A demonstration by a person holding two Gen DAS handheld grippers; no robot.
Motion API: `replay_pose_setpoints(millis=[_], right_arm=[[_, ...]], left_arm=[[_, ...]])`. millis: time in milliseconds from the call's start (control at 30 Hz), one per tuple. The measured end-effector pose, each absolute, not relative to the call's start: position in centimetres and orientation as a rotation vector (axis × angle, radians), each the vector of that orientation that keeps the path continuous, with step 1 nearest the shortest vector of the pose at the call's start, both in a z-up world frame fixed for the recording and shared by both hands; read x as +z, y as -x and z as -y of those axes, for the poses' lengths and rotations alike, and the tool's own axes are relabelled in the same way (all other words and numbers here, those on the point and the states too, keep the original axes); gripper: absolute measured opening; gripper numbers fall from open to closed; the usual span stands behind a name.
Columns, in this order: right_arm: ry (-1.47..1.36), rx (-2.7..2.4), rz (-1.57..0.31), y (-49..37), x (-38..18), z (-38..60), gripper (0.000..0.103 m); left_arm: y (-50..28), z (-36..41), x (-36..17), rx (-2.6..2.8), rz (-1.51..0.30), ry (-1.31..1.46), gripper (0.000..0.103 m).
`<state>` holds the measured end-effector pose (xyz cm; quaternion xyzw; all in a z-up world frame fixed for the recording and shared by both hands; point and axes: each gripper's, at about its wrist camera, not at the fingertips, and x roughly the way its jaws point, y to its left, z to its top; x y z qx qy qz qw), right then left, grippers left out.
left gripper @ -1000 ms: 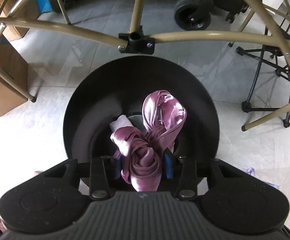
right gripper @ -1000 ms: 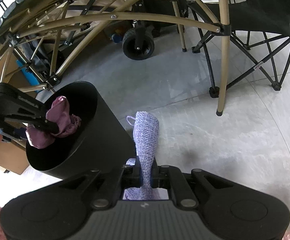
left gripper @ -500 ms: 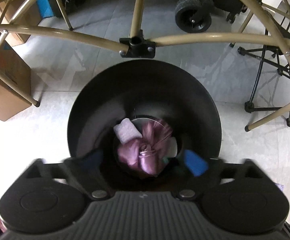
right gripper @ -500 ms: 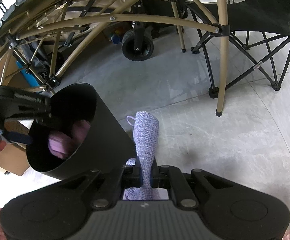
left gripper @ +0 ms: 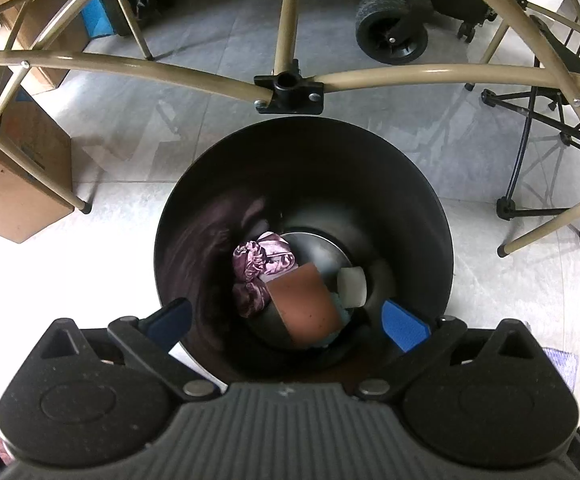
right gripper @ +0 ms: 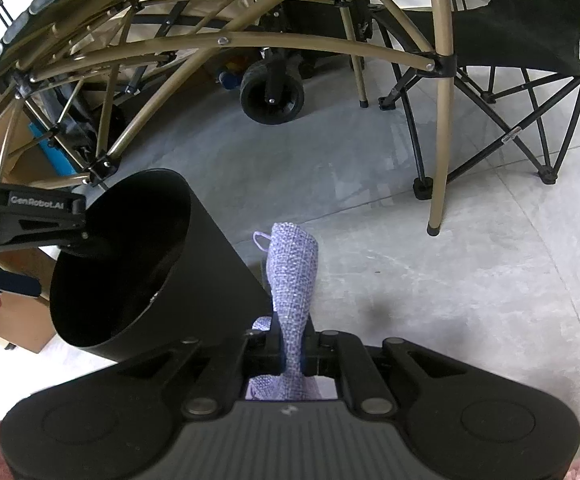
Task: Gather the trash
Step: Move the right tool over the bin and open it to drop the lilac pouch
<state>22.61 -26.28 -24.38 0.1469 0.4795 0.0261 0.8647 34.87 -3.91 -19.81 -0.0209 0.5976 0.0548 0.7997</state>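
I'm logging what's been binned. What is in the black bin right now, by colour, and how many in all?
Pink satin cloth: 1
Brown block: 1
White block: 1
Teal scrap, mostly hidden under the brown block: 1
Total in the bin: 4 that can be seen

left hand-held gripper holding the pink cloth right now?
No: the left hand-held gripper is open and empty, and the pink cloth lies at the bottom of the black bin.
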Motion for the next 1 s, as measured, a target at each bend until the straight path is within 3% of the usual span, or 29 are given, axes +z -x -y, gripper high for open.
replay_pose_setpoints(millis=[1000], right_arm=[[-0.230, 0.100, -0.862, -24.5, -18.5, 23.3, 0.006]], left_arm=[[-31.6, -2.0, -16.1, 0.115, -1.220, 0.080, 0.103]])
